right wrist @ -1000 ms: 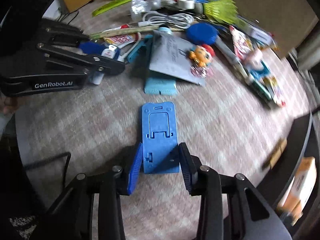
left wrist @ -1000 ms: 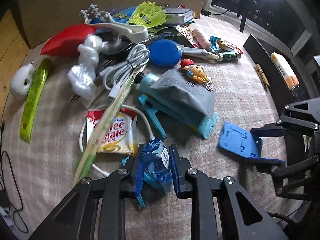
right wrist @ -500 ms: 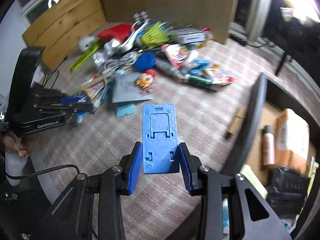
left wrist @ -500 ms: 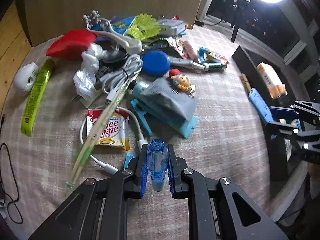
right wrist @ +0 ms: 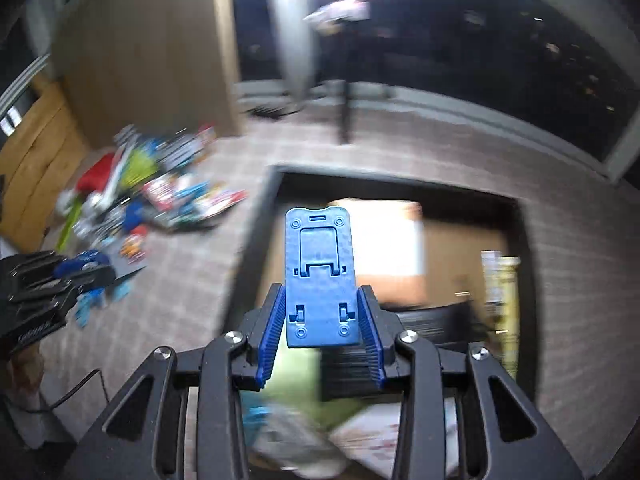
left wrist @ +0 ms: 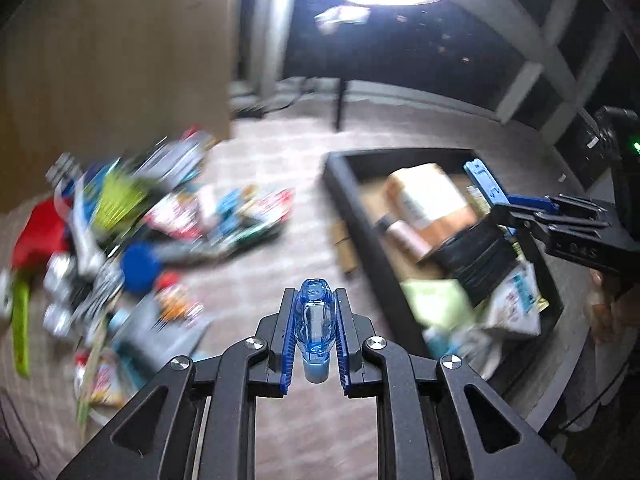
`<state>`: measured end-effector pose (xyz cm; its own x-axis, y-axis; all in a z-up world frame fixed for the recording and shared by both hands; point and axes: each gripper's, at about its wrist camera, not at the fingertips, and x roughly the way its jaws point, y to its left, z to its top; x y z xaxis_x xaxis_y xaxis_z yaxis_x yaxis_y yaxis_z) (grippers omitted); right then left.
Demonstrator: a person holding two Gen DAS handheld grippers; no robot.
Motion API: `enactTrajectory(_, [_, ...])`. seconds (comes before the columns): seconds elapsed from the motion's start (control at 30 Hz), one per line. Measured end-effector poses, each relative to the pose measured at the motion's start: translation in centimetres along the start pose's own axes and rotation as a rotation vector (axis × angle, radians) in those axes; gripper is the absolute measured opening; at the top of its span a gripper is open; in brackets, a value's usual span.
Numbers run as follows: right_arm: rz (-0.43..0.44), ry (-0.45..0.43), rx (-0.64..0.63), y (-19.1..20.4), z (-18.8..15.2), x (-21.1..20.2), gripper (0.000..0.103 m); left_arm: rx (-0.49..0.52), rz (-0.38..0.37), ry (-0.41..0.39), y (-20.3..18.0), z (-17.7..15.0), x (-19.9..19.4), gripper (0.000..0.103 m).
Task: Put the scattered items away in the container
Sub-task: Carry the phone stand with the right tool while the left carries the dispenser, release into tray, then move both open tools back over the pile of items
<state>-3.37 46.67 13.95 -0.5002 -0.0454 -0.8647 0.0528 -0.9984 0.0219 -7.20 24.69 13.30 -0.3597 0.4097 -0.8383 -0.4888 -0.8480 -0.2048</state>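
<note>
My left gripper [left wrist: 313, 320] is shut on a small clear blue bottle [left wrist: 315, 320] and holds it in the air over the checked cloth, left of the black container [left wrist: 352, 216]. My right gripper [right wrist: 320, 320] is shut on a flat blue plastic phone stand [right wrist: 319, 276] and holds it above the container [right wrist: 256, 240]. The stand also shows in the left wrist view [left wrist: 486, 184], over the container's far part. The pile of scattered items [left wrist: 132, 232] lies blurred to the left on the cloth.
The container holds a brown parcel [left wrist: 428, 204], a black box [left wrist: 480, 260], a pale green packet [left wrist: 440, 304] and white bags [left wrist: 512, 304]. A wooden clip [left wrist: 340, 240] lies by its left wall. A wooden panel [left wrist: 112, 60] stands behind the pile. A bright lamp is overhead.
Both grippers have lifted their items off the cloth and swung right. The right one now holds the stand over the container; the left one points at the container with the bottle.
</note>
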Motion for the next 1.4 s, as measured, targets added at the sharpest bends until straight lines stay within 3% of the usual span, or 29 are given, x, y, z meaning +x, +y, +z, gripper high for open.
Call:
enactTrajectory(0.17, [-0.099,-0.021,0.054,-4.2,0.1,-0.9,0.036,0.051,-0.042,-0.005,-5.3,2.5,1.7,0.016])
enactTrajectory(0.2, [-0.112,-0.024,0.063,-4.9,0.0,-1.0,0.036,0.06,-0.037,-0.009,-6.4,2.8,1.9,0.02])
enactTrajectory(0.23, [-0.125,-0.026,0.068,-5.5,-0.1,-1.0,0.039,0.066,-0.031,-0.001,-7.1,3.0,2.3,0.029])
enactTrajectory(0.27, [-0.142,-0.024,0.073,-5.9,-0.1,-1.0,0.05,0.068,-0.026,0.015,-7.7,3.1,2.7,0.058])
enactTrajectory(0.3, [-0.162,-0.024,0.085,-6.3,-0.3,-1.1,0.056,0.07,-0.037,0.015,-8.3,3.1,2.9,0.067])
enactTrajectory(0.33, [-0.174,-0.03,0.101,-6.6,-0.5,-1.2,0.062,0.077,-0.041,0.0,-8.7,3.0,2.8,0.065])
enactTrajectory(0.47, [-0.152,-0.035,0.124,-6.9,-1.0,-1.5,0.062,0.145,0.007,-0.033,-9.5,2.4,2.1,0.065])
enactTrajectory(0.7, [-0.109,-0.033,0.088,-4.4,-1.1,-1.6,0.062,0.092,0.021,-0.022,-6.7,1.6,1.1,0.061])
enactTrajectory(1.0, [0.008,-0.024,0.032,0.6,-0.9,-0.5,0.062,-0.014,0.076,0.012,0.6,-1.0,0.0,0.06])
enactTrajectory(1.2, [0.078,-0.007,-0.026,4.6,0.0,1.0,0.061,-0.099,0.185,0.034,6.7,-2.1,0.4,0.055])
enactTrajectory(1.33, [0.117,0.01,-0.079,7.6,1.2,2.5,0.059,-0.141,0.224,0.053,9.6,-2.3,1.1,0.055])
enactTrajectory(1.4, [0.134,0.028,-0.092,8.8,1.9,3.3,0.052,-0.152,0.235,0.061,10.4,-2.3,1.4,0.055])
